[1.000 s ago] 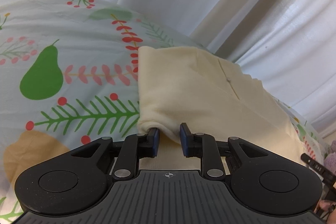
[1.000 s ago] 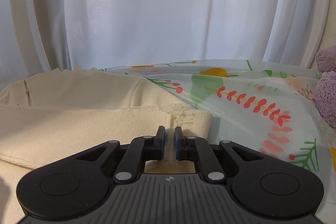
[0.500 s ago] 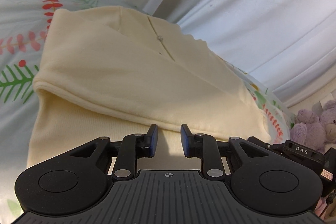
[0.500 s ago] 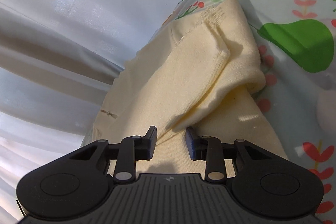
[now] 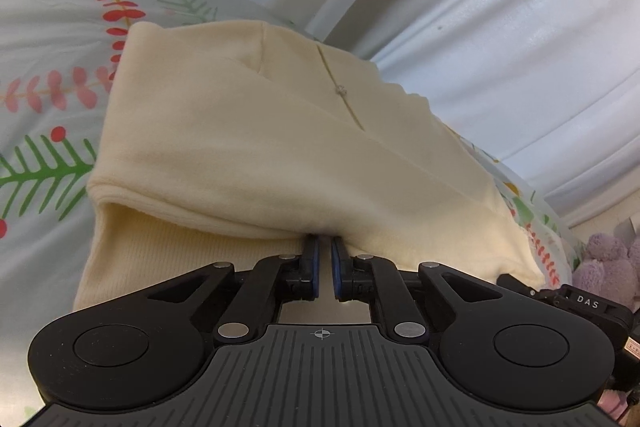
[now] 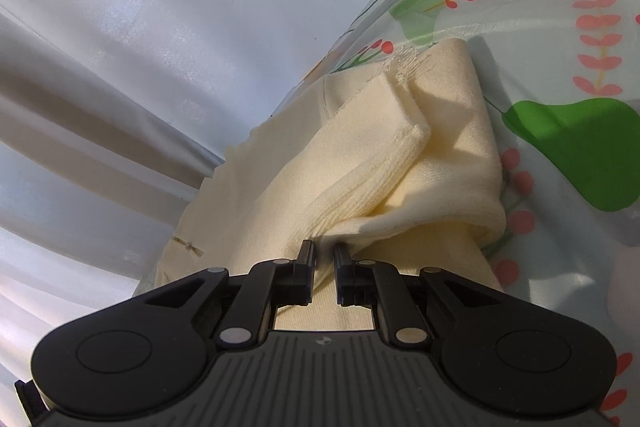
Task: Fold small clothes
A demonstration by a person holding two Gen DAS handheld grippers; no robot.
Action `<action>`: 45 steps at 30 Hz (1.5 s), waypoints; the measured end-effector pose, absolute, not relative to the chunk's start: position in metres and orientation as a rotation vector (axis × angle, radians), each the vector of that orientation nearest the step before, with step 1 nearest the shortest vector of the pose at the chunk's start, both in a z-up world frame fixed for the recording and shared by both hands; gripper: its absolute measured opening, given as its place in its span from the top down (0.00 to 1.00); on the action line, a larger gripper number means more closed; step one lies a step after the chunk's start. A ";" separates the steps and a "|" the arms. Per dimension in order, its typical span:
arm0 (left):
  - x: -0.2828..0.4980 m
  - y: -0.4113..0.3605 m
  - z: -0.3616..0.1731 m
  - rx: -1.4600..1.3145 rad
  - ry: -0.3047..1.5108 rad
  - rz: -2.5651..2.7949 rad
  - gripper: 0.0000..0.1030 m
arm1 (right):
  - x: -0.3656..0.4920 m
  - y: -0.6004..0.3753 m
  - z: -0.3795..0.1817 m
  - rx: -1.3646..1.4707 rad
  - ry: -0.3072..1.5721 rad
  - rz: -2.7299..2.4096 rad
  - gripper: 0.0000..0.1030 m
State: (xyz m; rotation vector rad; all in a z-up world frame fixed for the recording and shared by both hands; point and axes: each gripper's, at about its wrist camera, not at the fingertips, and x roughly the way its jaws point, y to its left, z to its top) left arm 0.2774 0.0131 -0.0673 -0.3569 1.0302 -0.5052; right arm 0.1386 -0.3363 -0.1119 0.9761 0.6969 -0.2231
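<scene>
A cream garment [image 5: 256, 131], folded over itself, lies on a bedsheet printed with pears and red sprigs. A seam with a small snap [image 5: 341, 90] runs down its top layer. My left gripper [image 5: 324, 247] is shut, its fingertips pinching the near folded edge at the middle. In the right wrist view the same garment [image 6: 440, 131] shows its ribbed hem bunched and lifted. My right gripper [image 6: 323, 251] is closing its jaws, with that ribbed fold pinched between them. The right gripper's body [image 5: 580, 301] shows at the lower right of the left wrist view.
The printed sheet [image 5: 48, 39] spreads left of the garment in the left wrist view and right of the garment as the sheet [image 6: 568, 75] in the right wrist view. White curtains [image 5: 500, 27] hang close behind. A purple plush toy [image 5: 608, 259] sits at the far right.
The left fingers have closed together on the near fold edge. The right gripper rolled, dipped toward the garment and narrowed its jaws on the ribbed fold.
</scene>
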 end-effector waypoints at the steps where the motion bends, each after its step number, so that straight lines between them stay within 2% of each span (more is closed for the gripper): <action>1: 0.273 0.015 -0.063 -0.329 1.038 -0.513 0.89 | 0.137 -0.336 -0.109 0.951 0.721 -0.205 0.85; 4: 0.257 0.019 -0.046 -0.252 1.010 -0.554 0.79 | 0.123 -0.326 -0.091 0.843 0.735 -0.103 0.84; 6: 0.251 0.020 -0.033 -0.224 0.959 -0.563 0.70 | 0.118 -0.318 -0.074 0.710 0.709 -0.096 0.84; 8: 0.252 0.017 -0.027 -0.202 0.911 -0.542 0.56 | 0.120 -0.308 -0.061 0.547 0.666 -0.158 0.82; 10: 0.260 0.008 -0.029 -0.163 0.882 -0.474 0.57 | 0.133 -0.299 -0.058 0.367 0.634 -0.231 0.81; 13: 0.274 -0.006 -0.041 -0.065 0.909 -0.375 0.65 | 0.157 -0.288 -0.074 0.173 0.675 -0.276 0.81; 15: 0.274 -0.010 -0.043 -0.029 0.893 -0.370 0.63 | 0.168 -0.285 -0.091 0.065 0.752 -0.314 0.83; 18: 0.274 -0.011 -0.044 0.000 0.891 -0.360 0.63 | 0.162 -0.279 -0.102 -0.076 0.718 -0.356 0.86; 30: 0.275 -0.006 -0.046 0.013 0.895 -0.350 0.60 | 0.161 -0.295 -0.107 -0.011 0.692 -0.350 0.85; 35: 0.269 0.006 -0.036 -0.004 0.933 -0.285 0.62 | 0.164 -0.283 -0.087 -0.094 0.807 -0.375 0.81; 36: 0.262 0.013 -0.031 -0.009 0.942 -0.285 0.60 | 0.150 -0.284 -0.076 -0.056 0.798 -0.360 0.81; 38: 0.239 0.031 -0.019 -0.031 0.944 -0.321 0.51 | 0.118 -0.285 -0.058 0.063 0.776 -0.292 0.78; 41: 0.188 0.067 -0.007 -0.092 0.946 -0.369 0.41 | 0.050 -0.289 -0.043 0.279 0.803 -0.179 0.69; 45: 0.126 0.109 -0.012 -0.138 1.007 -0.361 0.38 | -0.045 -0.294 -0.045 0.501 0.877 -0.101 0.66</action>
